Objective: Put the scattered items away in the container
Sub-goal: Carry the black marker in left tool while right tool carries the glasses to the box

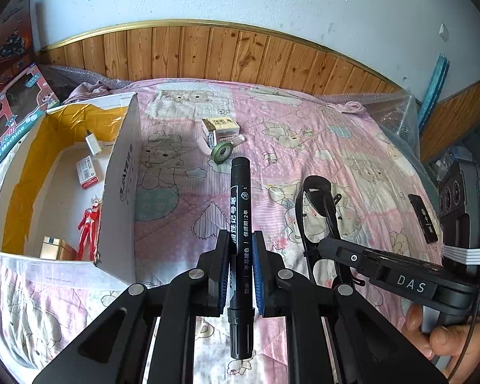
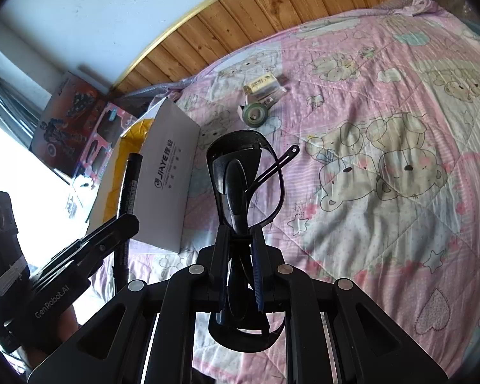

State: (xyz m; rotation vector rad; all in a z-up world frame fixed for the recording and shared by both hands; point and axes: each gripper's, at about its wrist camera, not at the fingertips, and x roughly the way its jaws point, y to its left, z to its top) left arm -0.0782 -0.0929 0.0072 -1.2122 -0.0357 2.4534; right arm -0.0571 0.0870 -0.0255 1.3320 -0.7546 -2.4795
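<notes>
Both tools are loaded right now. The left tool (image 1: 240, 265) is clamped on a black marker (image 1: 238, 224), gripped around mid-barrel, long axis running straight out along the fingers, one end pointing away toward the far side of the bed. The right tool (image 2: 238, 256) is pinching a pair of dark glasses (image 2: 244, 185), folded-ish, standing up out of the jaws with one temple arm sticking out to the right.

Looks like the carry step to me: both items are lifted off the pink quilt (image 1: 336, 147), neither is over the cardboard box (image 1: 121, 172) yet. The box sits off to the left and already holds a red figure (image 1: 88, 224) and some small packets. Next move probably needs a swing left over the box wall before letting go.

Further out, a green tape roll (image 1: 221, 152) and a small carton (image 1: 220, 128) lie on the quilt, touching or nearly.
</notes>
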